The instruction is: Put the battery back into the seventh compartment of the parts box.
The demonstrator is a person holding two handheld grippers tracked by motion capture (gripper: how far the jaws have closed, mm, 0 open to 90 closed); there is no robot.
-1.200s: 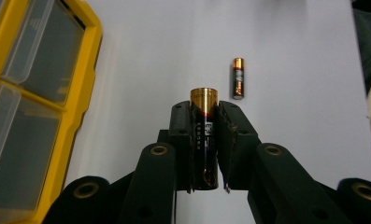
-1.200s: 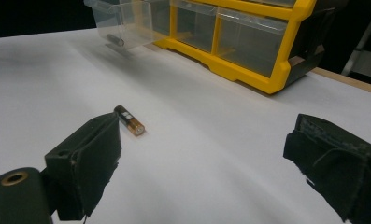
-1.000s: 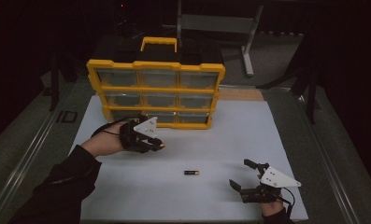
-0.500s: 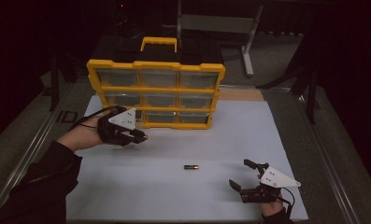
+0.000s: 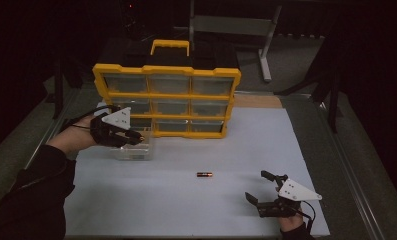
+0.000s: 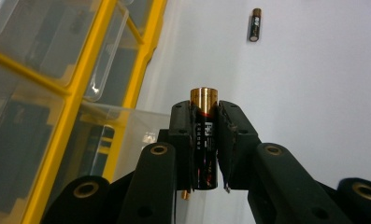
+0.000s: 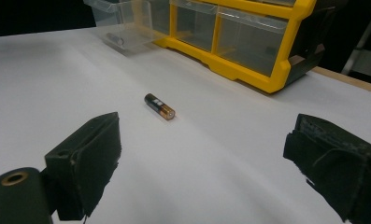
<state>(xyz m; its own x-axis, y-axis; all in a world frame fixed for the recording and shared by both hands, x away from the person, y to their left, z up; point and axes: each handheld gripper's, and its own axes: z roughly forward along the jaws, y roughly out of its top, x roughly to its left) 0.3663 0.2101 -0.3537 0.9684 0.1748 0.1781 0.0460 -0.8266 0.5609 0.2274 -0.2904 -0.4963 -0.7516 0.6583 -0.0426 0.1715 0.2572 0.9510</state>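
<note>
Left tool (image 6: pixel 205 140), jaws closed on a battery (image 6: pixel 204 135), poised over a clear drawer (image 5: pixel 132 148) pulled out onto the white surface (image 5: pixel 186 200) in front of the yellow organizer (image 5: pixel 166 102). Right tool (image 5: pixel 268 192), jaws wide apart and holding nothing, rests near the front edge; a second battery (image 5: pixel 204 174) lies on the surface between the two tools. Likely risks: the held battery, gripped along its length with its end protruding past the pads, may drop outside the drawer if released off-centre; the light drawer may slide or tip if the tool knocks its wall; the loose battery may roll if nudged.
</note>
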